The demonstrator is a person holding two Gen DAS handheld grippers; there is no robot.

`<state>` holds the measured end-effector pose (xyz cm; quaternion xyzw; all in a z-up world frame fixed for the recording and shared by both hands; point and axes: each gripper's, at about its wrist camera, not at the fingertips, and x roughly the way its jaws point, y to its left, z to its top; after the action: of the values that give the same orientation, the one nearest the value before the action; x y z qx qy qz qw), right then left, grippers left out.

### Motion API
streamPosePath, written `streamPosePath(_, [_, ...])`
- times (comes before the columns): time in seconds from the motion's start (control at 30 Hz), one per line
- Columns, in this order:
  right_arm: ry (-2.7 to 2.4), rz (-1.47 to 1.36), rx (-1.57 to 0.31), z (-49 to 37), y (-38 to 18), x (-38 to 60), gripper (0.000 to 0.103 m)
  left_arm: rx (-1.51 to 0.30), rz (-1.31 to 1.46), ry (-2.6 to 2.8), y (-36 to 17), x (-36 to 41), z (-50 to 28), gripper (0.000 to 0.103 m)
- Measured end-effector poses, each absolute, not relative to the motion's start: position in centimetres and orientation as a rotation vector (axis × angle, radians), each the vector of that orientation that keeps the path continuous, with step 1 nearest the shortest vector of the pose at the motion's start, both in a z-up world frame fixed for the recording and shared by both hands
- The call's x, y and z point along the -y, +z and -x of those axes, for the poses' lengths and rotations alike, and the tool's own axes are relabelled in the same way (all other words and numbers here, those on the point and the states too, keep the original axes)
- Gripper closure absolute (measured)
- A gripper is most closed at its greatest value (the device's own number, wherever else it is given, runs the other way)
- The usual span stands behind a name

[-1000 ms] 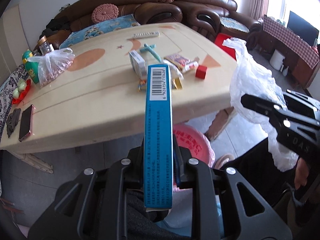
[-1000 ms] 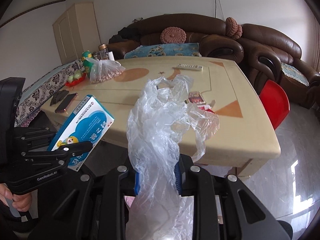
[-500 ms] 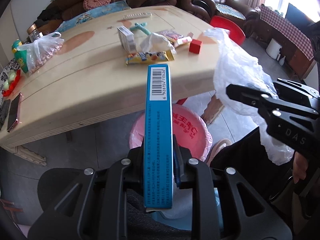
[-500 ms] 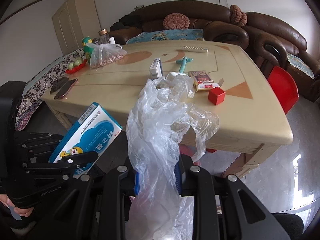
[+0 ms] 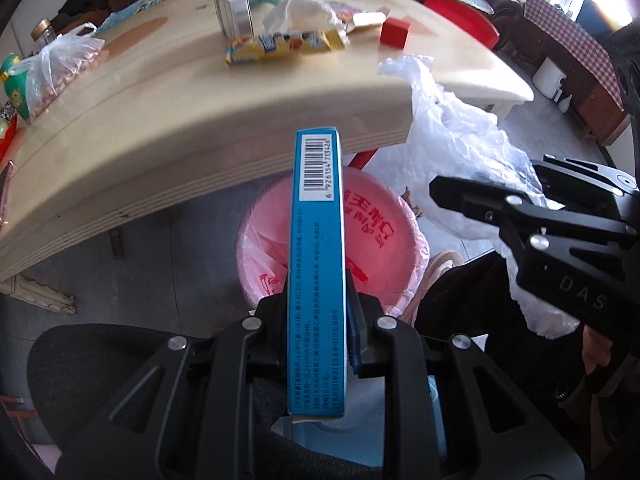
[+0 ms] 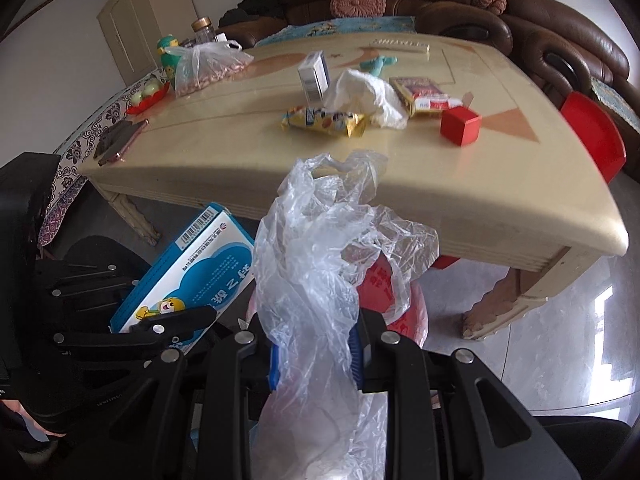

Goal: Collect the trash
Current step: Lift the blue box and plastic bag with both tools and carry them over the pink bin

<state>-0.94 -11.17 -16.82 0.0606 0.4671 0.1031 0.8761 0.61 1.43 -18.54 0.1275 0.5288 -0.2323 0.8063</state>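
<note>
My left gripper (image 5: 318,312) is shut on a flat blue box (image 5: 318,240), held on edge just above a pink-lined trash bin (image 5: 376,236) below the table's front edge. The box also shows in the right wrist view (image 6: 192,272). My right gripper (image 6: 316,348) is shut on a crumpled clear plastic bag (image 6: 324,248), held beside the bin; the bag also shows in the left wrist view (image 5: 460,136). On the beige table (image 6: 440,200) lie a yellow snack wrapper (image 6: 324,120), a crumpled white tissue (image 6: 368,92) and a small white box (image 6: 314,76).
The table also holds a red cube (image 6: 460,126), a red card pack (image 6: 424,94), a bag of nuts (image 6: 204,68), a phone (image 6: 120,144) and a remote (image 6: 400,45). A red stool (image 6: 596,136) stands right. Brown sofas (image 6: 560,44) stand behind.
Both grippers have moved down and in toward the table's front edge. The blue box now hangs over the pink bin, and the plastic bag has come lower beside it.
</note>
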Motion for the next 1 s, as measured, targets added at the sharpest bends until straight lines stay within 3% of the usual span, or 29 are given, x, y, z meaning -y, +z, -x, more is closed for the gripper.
streamPosePath(1.0, [0.196,-0.218,-1.403,-8.1,-34.6,11.2,0.078,-1.492,-0.225,-0.406,-33.7,1.0,-9.6,0.081])
